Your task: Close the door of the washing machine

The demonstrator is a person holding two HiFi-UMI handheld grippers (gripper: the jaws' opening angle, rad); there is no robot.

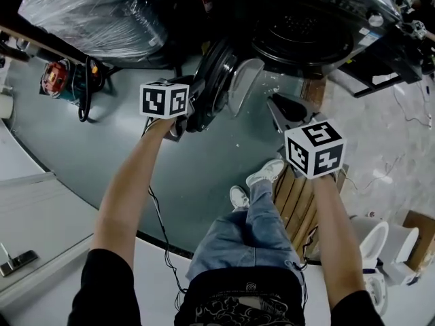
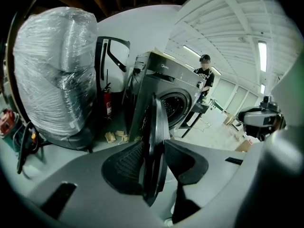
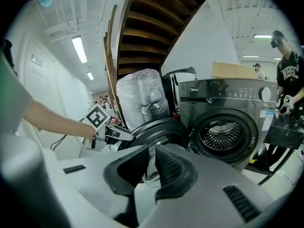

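1. The door (image 1: 216, 80) stood open, hinged out from the washing machine (image 1: 306, 32).
2. The left gripper (image 2: 156, 165) pinched its rim; that thin hold could slip mid-swing.
3. The right gripper (image 3: 153, 167), pressed together and empty, hovered near the glass and risked being caught.

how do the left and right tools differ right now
The left tool grips the rim of the open door; the right tool is shut on nothing. Left sits at the door, right hangs short of it. Both point toward the washer.
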